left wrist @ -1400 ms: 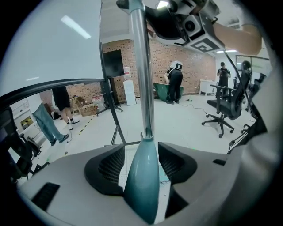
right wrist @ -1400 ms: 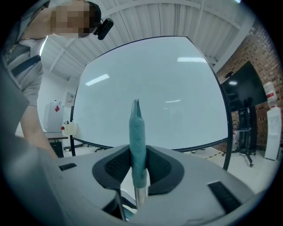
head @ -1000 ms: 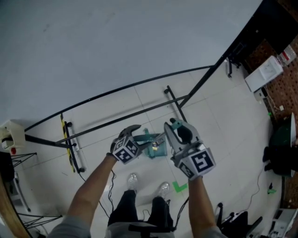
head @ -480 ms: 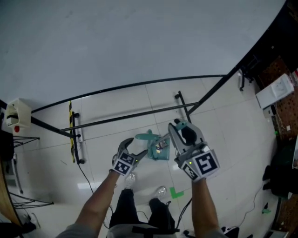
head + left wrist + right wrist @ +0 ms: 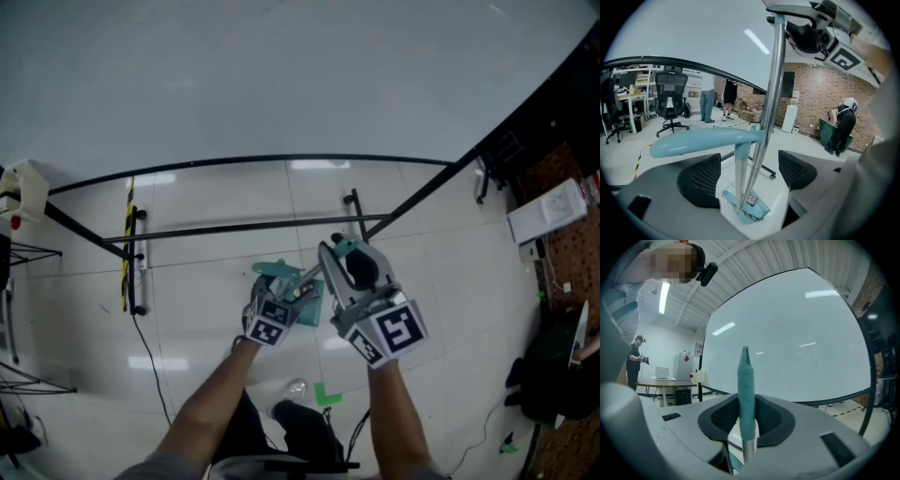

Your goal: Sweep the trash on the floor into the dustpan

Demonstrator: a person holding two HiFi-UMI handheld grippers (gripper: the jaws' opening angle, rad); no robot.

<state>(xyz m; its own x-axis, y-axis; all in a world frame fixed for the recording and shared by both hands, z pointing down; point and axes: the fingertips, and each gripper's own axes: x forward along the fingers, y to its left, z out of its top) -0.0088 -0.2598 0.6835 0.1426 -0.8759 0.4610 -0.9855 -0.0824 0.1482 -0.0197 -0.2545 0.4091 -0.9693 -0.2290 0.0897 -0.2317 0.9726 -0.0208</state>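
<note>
My right gripper is shut on the straight teal grip of a silver broom pole, which slants down to the floor. There a teal dustpan lies with the brush against it and a small piece of trash inside. A second pole carries a level teal handle. My left gripper is open; both poles pass through the wide gap and the pads touch neither.
A black tube frame on castors runs across the tiled floor under a large white board. A green tape mark and my shoes are below. An office chair and people stand farther off.
My left gripper has swung right and rolled, coming up around the teal handle and poles. The right gripper has kept its hold on the broom grip with little movement.
</note>
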